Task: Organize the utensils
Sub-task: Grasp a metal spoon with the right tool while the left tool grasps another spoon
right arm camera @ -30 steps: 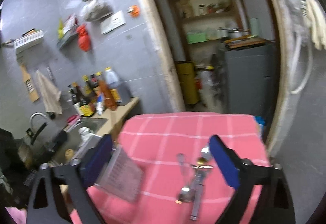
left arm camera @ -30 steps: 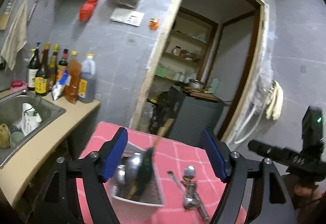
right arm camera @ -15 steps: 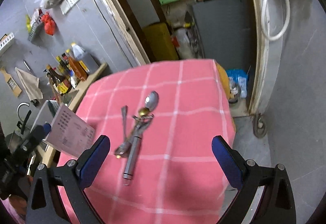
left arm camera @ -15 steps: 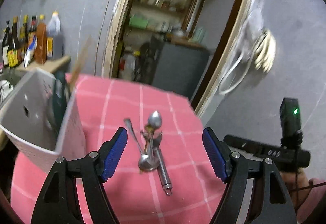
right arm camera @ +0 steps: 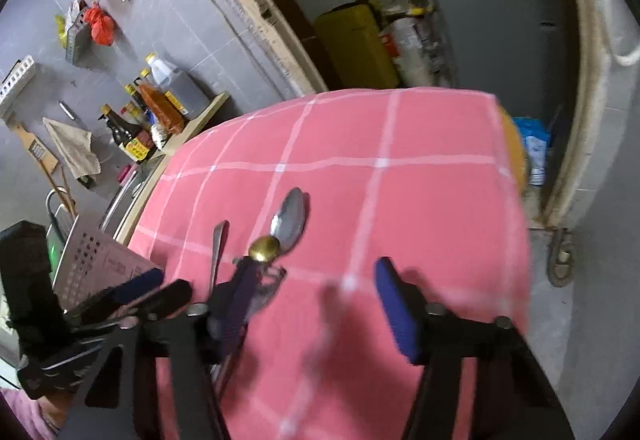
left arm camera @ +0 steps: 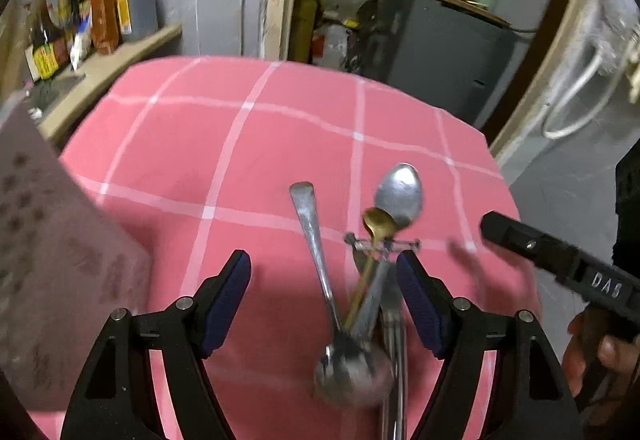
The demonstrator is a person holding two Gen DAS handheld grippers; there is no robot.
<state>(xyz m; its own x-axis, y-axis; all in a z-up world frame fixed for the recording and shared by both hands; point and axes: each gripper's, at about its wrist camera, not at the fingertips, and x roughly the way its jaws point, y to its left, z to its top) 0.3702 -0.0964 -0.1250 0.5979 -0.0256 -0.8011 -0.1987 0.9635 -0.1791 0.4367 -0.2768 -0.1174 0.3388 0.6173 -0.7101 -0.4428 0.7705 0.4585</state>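
A heap of utensils lies on the pink checked tablecloth [left arm camera: 240, 144]: a large silver spoon [left arm camera: 400, 192], a small gold spoon [left arm camera: 378, 224], a second silver spoon [left arm camera: 308, 216] and a metal peeler [left arm camera: 380, 245]. My left gripper [left arm camera: 326, 300] hovers low over the heap, its jaws wide and closing slightly, the handles between its fingers untouched. My right gripper [right arm camera: 316, 304] is closing. Its left finger [right arm camera: 236, 304] overlaps the gold spoon [right arm camera: 264, 248] and silver spoon [right arm camera: 292, 220], and only cloth lies between the pads.
A white perforated utensil holder [left arm camera: 48, 260] stands at the table's left edge, also seen as the holder [right arm camera: 100, 264]. A counter with sauce bottles [left arm camera: 100, 12] lies beyond. The table drops off on the right toward a doorway with a grey cabinet [left arm camera: 440, 44]. A hand [left arm camera: 600, 356] holds the right gripper.
Both grippers tilted down and dropped toward the utensil heap, which now fills the lower view. The right jaws have narrowed. The holder slid to the left edge of view.
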